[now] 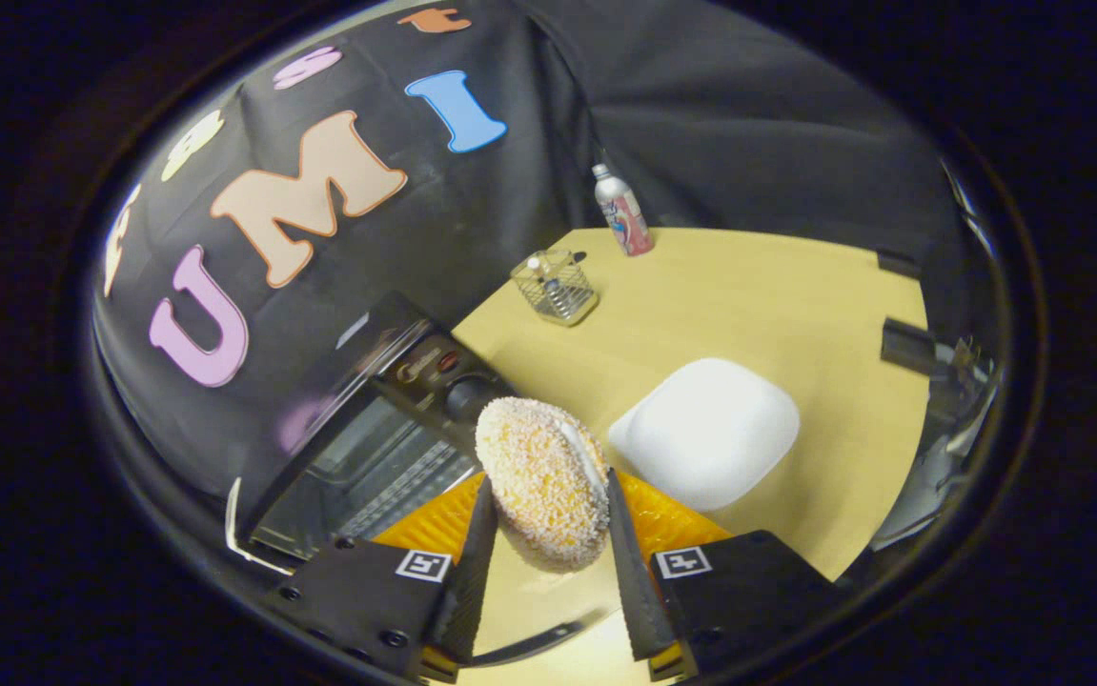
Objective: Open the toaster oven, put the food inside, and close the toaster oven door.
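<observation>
My claw [548,534] is clenched on the sugared bun [543,491], both fingers pressing its sides, lifted off the wooden table [796,295]. At about ten o'clock, just beyond the bun, sits the toaster oven [367,448], door looking open with the rack showing. So I judge I'm on the loading step: next I swing left and slide it in level. At two o'clock, a white plate [710,433]; farther out, a wire basket [556,286] and a bottle [624,210].

- A staged recording booth, not a real kitchen: black cloth wall [700,105] drapes across the top of the frame.
- Pale wooden surface [777,295] at centre right carries a toaster oven [367,448], white plate [708,431], wire basket [555,287] and bottle [624,210].
</observation>
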Tool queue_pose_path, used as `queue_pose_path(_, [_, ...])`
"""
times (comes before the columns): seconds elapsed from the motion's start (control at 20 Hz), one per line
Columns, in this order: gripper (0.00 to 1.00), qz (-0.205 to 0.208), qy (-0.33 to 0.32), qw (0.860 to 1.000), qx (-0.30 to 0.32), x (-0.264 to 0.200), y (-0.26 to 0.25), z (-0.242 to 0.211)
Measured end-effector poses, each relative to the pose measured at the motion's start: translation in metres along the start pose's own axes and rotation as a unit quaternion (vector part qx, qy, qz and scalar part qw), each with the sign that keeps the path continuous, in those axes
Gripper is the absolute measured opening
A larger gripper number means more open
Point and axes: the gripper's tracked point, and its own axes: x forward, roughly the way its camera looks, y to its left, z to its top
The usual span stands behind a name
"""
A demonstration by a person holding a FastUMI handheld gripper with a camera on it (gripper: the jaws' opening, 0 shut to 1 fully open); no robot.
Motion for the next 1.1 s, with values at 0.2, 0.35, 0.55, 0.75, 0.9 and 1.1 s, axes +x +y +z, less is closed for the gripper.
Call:
queue_pose_path(0.2, [0.63,0.026,0.021,0.998,0.055,-0.004,0.043,-0.039])
queue_pose_path(0.35, [0.63,0.039,0.033,0.995,0.085,0.004,0.073,-0.059])
queue_pose_path(0.55, [0.63,0.053,0.040,0.991,0.120,0.023,0.101,-0.075])
queue_pose_path(0.75, [0.63,0.060,0.036,0.987,0.141,0.039,0.128,-0.074])
queue_pose_path(0.9, [0.63,0.069,0.028,0.985,0.154,0.047,0.140,-0.074])
queue_pose_path(1.1, [0.66,0.077,0.032,0.985,0.154,0.059,0.148,-0.083])
